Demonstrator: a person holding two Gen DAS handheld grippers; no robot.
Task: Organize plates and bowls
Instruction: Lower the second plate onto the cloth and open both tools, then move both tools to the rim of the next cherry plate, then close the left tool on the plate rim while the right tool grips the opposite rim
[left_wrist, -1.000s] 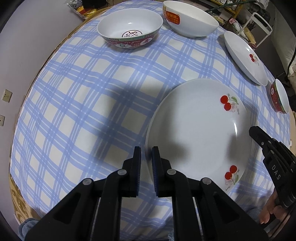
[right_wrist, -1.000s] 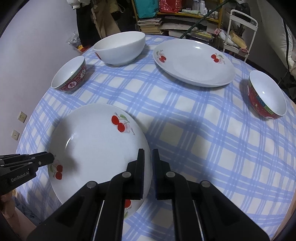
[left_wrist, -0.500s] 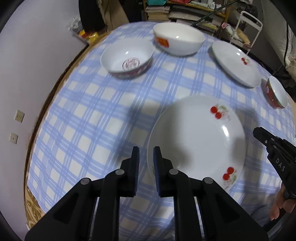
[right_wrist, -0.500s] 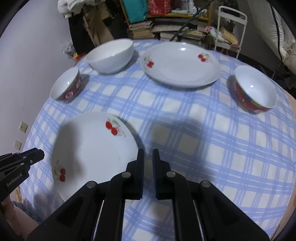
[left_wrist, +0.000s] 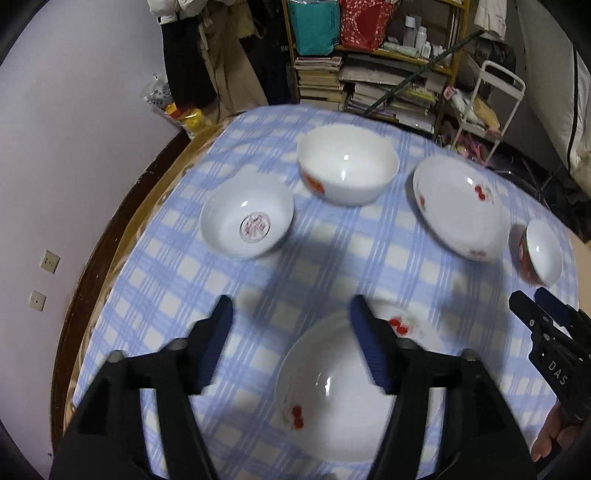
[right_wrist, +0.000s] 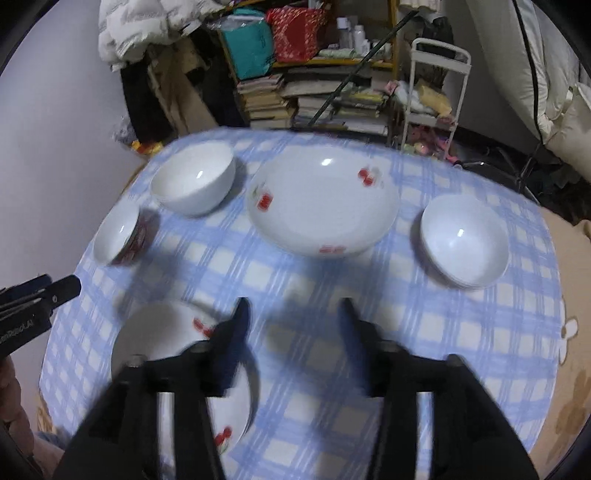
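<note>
Over the blue checked tablecloth (left_wrist: 325, 266) my left gripper (left_wrist: 291, 310) hangs with its jaws opening and nothing between them. Below it lies the near cherry plate (left_wrist: 332, 387). Farther back stand a red-stamped small bowl (left_wrist: 247, 221), a large white bowl (left_wrist: 347, 170), a second cherry plate (left_wrist: 458, 206) and a red-sided bowl (left_wrist: 539, 254). My right gripper (right_wrist: 294, 308) is also opening and empty, just right of the near plate (right_wrist: 159, 332). Beyond it are the far plate (right_wrist: 321, 203), the large white bowl (right_wrist: 192, 184), a red-sided bowl (right_wrist: 118, 236) and another bowl (right_wrist: 463, 240).
Each gripper shows in the other's view: the right gripper (left_wrist: 530, 295) at the right edge, the left gripper (right_wrist: 44, 288) at the left edge. A wall runs close along the table's left side. Stacked books (right_wrist: 325, 99) and a white cart (right_wrist: 436, 92) stand behind the table.
Both grippers have risen and drawn back from the near plate, so more of the table shows. Their jaws, shut in the earlier frames, now stand apart.
</note>
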